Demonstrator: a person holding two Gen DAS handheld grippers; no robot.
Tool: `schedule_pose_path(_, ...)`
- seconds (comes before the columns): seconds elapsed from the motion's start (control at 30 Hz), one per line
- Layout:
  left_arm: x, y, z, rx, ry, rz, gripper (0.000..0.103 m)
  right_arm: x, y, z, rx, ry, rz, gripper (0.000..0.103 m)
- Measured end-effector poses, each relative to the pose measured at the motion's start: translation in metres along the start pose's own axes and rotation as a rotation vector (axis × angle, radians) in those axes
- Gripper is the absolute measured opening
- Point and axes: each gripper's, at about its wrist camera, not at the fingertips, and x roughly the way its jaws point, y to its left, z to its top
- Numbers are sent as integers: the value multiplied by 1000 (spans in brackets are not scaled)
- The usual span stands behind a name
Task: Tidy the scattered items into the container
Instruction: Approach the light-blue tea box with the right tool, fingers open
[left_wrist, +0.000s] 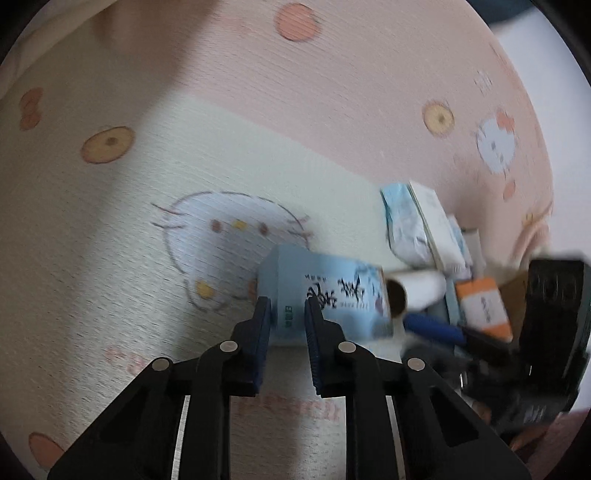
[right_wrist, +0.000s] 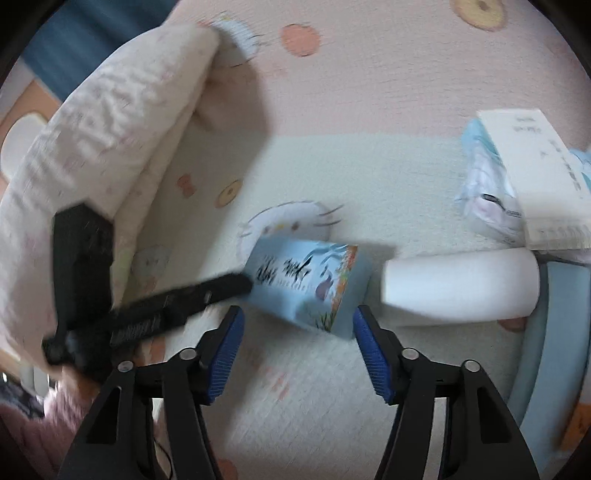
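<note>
A light blue box (left_wrist: 332, 291) printed with black brush writing lies on the cartoon-cat sheet, its near end between the pads of my left gripper (left_wrist: 286, 306), which is shut on that narrow end. In the right wrist view the same box (right_wrist: 295, 277) sits tilted, with the left gripper's black finger (right_wrist: 207, 295) at its left end. My right gripper (right_wrist: 298, 314) stands open, its blue pads on either side of the box's near corner without touching it. A white roll (right_wrist: 458, 284) lies right of the box against the pale blue container's rim (right_wrist: 554, 332).
A white box (right_wrist: 535, 177) and a blue-white packet (right_wrist: 484, 192) are piled at the right. An orange-and-white box (left_wrist: 484, 306) and a blue pen-like item (left_wrist: 432, 326) lie beside the roll (left_wrist: 417, 291). A folded cream quilt (right_wrist: 110, 110) rises at the left.
</note>
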Motion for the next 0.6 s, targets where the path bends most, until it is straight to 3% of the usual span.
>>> schedule_pose_path(0.17, 3, -18, -9, 17, 0, 2, 21, -8, -21, 0, 82, -25, 2, 30)
schedule_pose_path(0.27, 3, -27, -17, 27, 11, -3, 21, -24, -25, -3, 85, -23, -29, 27)
schedule_pose_path(0.43, 1, -43, -29, 77, 33, -1, 21, -39, -15, -20, 58, 5, -7, 24)
schedule_pose_path(0.6, -2, -61, -47, 98, 83, -81, 21, -42, 3, -35, -44, 33, -102, 24)
